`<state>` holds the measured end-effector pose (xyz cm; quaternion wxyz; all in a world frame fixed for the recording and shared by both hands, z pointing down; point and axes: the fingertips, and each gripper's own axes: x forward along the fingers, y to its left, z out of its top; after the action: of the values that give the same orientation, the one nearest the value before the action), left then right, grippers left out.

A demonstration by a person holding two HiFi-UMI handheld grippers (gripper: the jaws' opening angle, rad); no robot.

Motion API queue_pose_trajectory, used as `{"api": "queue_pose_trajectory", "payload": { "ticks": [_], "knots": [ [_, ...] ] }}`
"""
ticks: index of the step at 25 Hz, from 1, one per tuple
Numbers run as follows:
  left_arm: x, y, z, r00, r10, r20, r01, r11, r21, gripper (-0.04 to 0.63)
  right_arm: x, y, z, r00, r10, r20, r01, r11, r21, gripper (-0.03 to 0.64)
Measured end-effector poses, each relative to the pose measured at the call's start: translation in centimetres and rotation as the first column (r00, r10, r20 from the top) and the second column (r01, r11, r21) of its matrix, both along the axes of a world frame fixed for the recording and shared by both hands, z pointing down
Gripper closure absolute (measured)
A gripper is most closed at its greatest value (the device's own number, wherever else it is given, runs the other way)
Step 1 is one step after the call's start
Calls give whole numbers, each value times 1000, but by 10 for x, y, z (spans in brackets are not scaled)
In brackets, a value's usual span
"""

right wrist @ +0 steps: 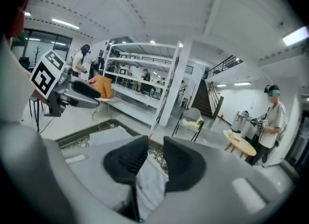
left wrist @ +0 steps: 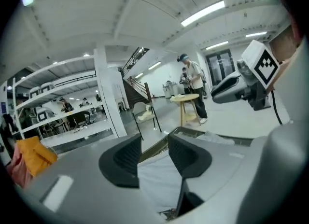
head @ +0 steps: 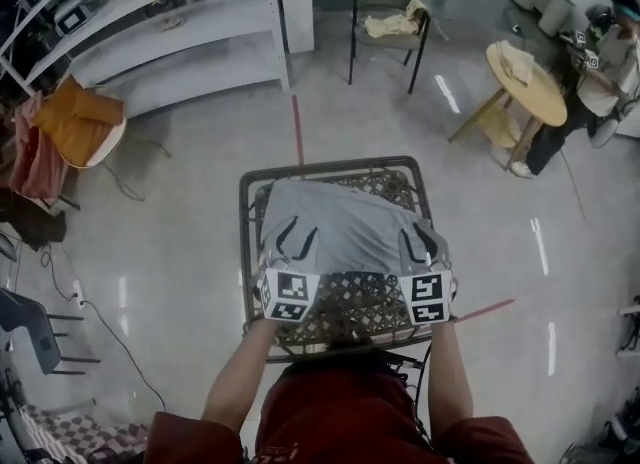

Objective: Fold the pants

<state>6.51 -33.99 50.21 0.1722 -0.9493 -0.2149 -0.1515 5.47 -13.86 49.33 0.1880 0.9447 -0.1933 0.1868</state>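
Light grey pants (head: 340,227) hang over a metal lattice table (head: 246,252), their near edge lifted off it. My left gripper (head: 292,237) grips that edge at the left, my right gripper (head: 420,245) at the right, both held up level with each other. In the left gripper view the jaws (left wrist: 154,155) stand slightly apart with grey cloth (left wrist: 157,179) pinched low between them. The right gripper view shows the same: the pants (right wrist: 149,182) hang from between the dark fingers (right wrist: 181,162). Each gripper shows in the other's view, the right one (left wrist: 241,85) and the left one (right wrist: 67,95).
White shelving (head: 170,32) stands at the back left, beside a chair with orange cloth (head: 75,122). Beyond the table are a chair with yellow cloth (head: 390,17) and a round wooden table (head: 525,77) with a person (head: 600,72) next to it. A cable (head: 110,332) lies on the floor.
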Motion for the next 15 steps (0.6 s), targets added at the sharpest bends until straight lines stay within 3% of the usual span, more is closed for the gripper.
{"api": "queue_pose_trajectory", "payload": {
  "ticks": [2,4,8,12,15],
  "knots": [
    [-25,1,-26,999,-28,-43,24,996,-87,413,-24,-20,-26,999,5,-54,-3,999,50,528],
    [-51,2,-47,996,-53,-65,41,983,-177,413,-50,-30,-50,994,46,-96,-30,986,163,528],
    [-89,4,-77,990,-98,-101,68,962,-265,413,-89,-38,-99,976,137,-168,-67,928,368,528],
    [-112,8,-94,983,-126,-132,82,952,-296,417,-114,-44,-130,964,129,-231,-29,919,392,528],
    [-127,23,-102,985,-98,-140,47,944,-327,471,-127,-42,-136,963,107,-248,-8,929,369,529]
  ]
}}
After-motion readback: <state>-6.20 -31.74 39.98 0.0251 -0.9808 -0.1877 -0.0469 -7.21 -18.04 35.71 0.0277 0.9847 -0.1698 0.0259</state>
